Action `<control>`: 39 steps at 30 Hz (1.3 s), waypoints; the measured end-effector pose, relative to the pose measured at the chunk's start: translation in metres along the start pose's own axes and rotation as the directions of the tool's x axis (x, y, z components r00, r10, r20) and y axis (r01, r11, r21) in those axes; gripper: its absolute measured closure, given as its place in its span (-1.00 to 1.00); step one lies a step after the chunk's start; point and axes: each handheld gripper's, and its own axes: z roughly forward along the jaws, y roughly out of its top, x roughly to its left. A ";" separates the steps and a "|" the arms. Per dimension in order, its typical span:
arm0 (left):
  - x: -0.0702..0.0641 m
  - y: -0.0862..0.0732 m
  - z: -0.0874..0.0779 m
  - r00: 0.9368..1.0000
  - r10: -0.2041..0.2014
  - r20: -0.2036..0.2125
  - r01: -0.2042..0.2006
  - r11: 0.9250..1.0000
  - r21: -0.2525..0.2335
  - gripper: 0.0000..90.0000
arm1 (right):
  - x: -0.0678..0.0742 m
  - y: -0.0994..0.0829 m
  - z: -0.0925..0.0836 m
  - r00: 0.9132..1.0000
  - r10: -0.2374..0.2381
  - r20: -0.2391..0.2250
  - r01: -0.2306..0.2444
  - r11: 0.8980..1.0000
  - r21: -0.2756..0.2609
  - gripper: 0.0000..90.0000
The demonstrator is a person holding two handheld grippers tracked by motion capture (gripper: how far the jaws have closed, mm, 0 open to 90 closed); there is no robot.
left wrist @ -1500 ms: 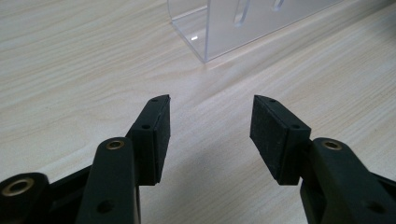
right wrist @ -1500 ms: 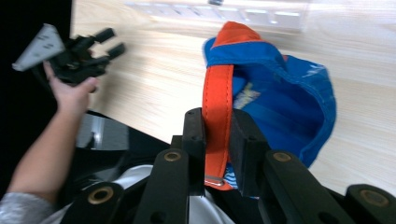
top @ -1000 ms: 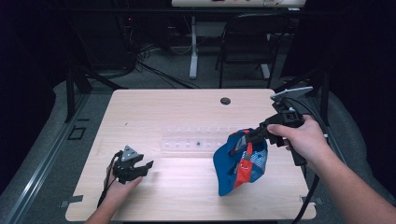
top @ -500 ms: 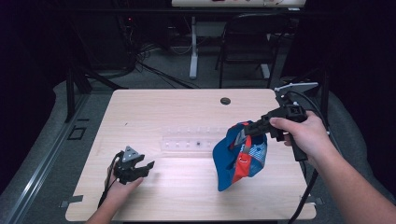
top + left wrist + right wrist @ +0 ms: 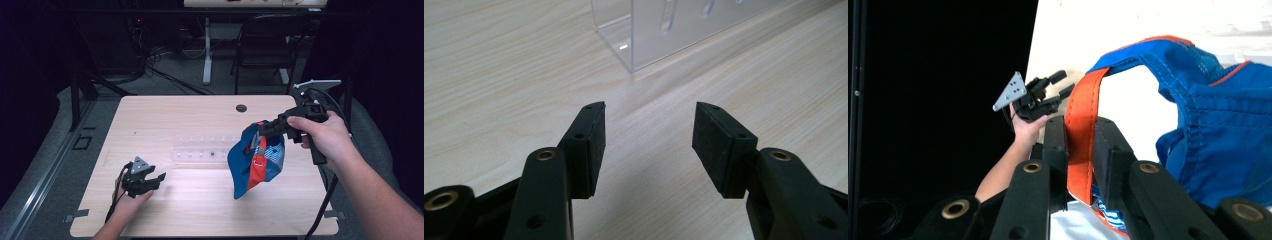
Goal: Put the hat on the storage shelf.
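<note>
Both jaws of our right gripper (image 5: pixel 263 129) clamp the orange strap (image 5: pixel 1081 137) between the fingers, so we lift the blue garment (image 5: pixel 257 162) slowly, while our left gripper (image 5: pixel 156 179) rests with jaws apart.

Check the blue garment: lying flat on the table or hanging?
Hanging. The right gripper is shut on its orange strap, and the blue garment droops bunched above the table.

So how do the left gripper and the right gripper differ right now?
The left gripper sits low at the table with its fingers spread and nothing between them; the right gripper is raised above the table, its fingers shut on the orange strap of a hanging blue garment. Both are black and hand-held.
</note>
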 end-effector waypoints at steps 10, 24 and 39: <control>-0.006 0.002 -0.003 1.000 0.020 0.018 -0.020 1.000 -0.021 0.12 | 0.009 0.012 -0.006 0.999 -0.013 -0.042 0.011 0.999 -0.041 0.72; -0.008 0.002 -0.002 0.999 0.022 0.027 -0.021 1.000 -0.011 0.13 | 0.019 0.032 0.000 0.998 -0.017 -0.055 0.013 0.997 -0.076 0.73; -0.010 0.002 -0.001 0.999 0.023 0.042 -0.023 1.000 -0.012 0.15 | 0.021 0.058 0.006 0.998 0.001 -0.070 -0.009 0.993 -0.119 0.72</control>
